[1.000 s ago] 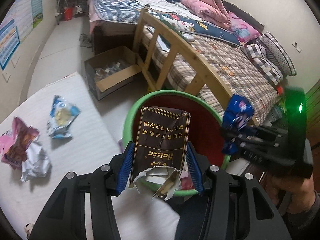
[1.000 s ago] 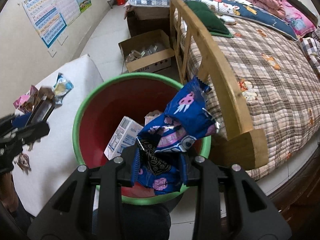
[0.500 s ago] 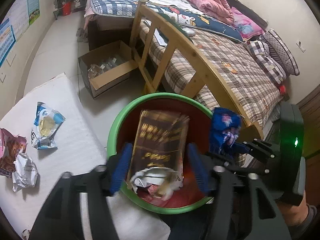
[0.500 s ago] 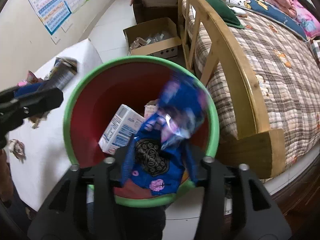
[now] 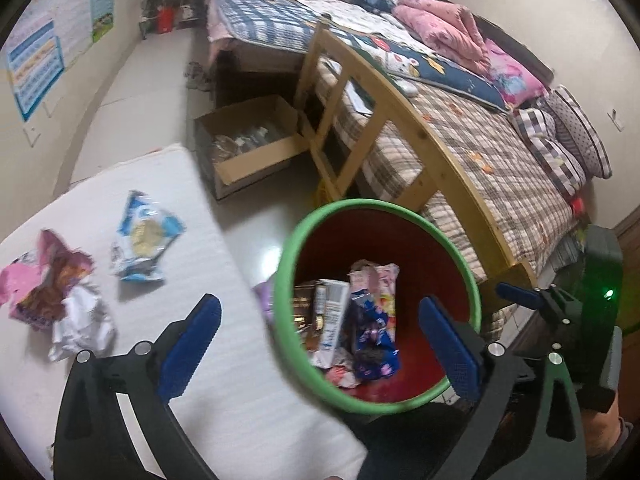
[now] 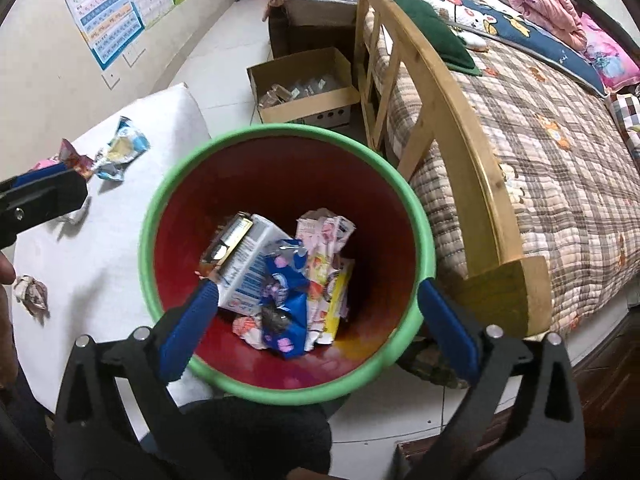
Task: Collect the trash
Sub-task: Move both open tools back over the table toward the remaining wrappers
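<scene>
While both point steeply down, the left gripper (image 5: 320, 344) hangs half over the white mat (image 5: 248, 392) and half over the green-rimmed bucket (image 6: 426, 248), and the right gripper (image 6: 320, 320) straddles the bucket's near rim; the jaws of each have just swung wide, with nothing between them. Bare mat lies on the left around three loose wrappers (image 5: 144, 236), and the wooden bed frame (image 6: 472, 168) crowds the bucket's right side. Inside lie a blue wrapper (image 6: 288, 304), a white carton (image 6: 248, 268) and other packets.

Dim, even indoor light; fisheye bending and dark corners; a glare patch on the floor (image 5: 269, 254); slight motion blur.
</scene>
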Demonstrator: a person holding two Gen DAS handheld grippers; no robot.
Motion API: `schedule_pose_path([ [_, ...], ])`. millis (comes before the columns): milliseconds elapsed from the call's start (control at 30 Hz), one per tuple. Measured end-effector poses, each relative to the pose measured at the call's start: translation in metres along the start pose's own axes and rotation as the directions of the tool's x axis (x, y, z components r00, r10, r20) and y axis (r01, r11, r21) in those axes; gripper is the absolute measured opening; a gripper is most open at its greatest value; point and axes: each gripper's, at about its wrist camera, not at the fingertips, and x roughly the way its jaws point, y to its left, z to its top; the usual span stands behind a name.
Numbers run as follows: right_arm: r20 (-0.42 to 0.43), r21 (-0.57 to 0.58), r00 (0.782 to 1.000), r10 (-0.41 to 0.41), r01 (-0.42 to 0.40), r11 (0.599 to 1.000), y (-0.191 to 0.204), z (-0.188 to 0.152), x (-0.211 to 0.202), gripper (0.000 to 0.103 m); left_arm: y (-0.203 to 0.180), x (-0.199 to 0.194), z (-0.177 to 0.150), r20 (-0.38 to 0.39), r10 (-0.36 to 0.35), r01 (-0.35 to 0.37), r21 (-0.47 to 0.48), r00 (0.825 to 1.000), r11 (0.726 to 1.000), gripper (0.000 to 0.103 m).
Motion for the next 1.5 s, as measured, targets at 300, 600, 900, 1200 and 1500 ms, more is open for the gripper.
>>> schedule_pose_path([
  [300,0.024,-0.052,0.998,0.055,-0.053,0.997,0.055,-0.002,-0.016,0.098,0.058,-0.05,-0.024,0.049,0.066,-0.061,-0.085,0.997,0.994,0.095],
  [600,0.05,-0.104,0.992,0.113,-0.107,0.989,0.121,0.001,-0.025,0.098,0.127,-0.1,-0.053,0.086,0.152,-0.137,-0.158,0.985,0.978,0.095],
  [900,0.08,-0.156,0.985,0.152,-0.138,0.978,0.186,0.019,-0.023,0.098,0.19,-0.133,-0.065,0.096,0.225,-0.201,-0.206,0.97,0.958,0.095],
  [1200,0.06,-0.161,0.984,0.165,-0.154,0.975,0.214,0.041,-0.003,0.098,0.218,-0.124,-0.05,0.071,0.244,-0.23,-0.161,0.967,0.96,0.095],
  [1500,0.035,-0.112,0.987,0.154,-0.15,0.982,0.211,0.072,0.032,0.098,0.228,-0.081,-0.024,-0.012,0.237,-0.237,-0.056,0.971,0.97,0.095],
])
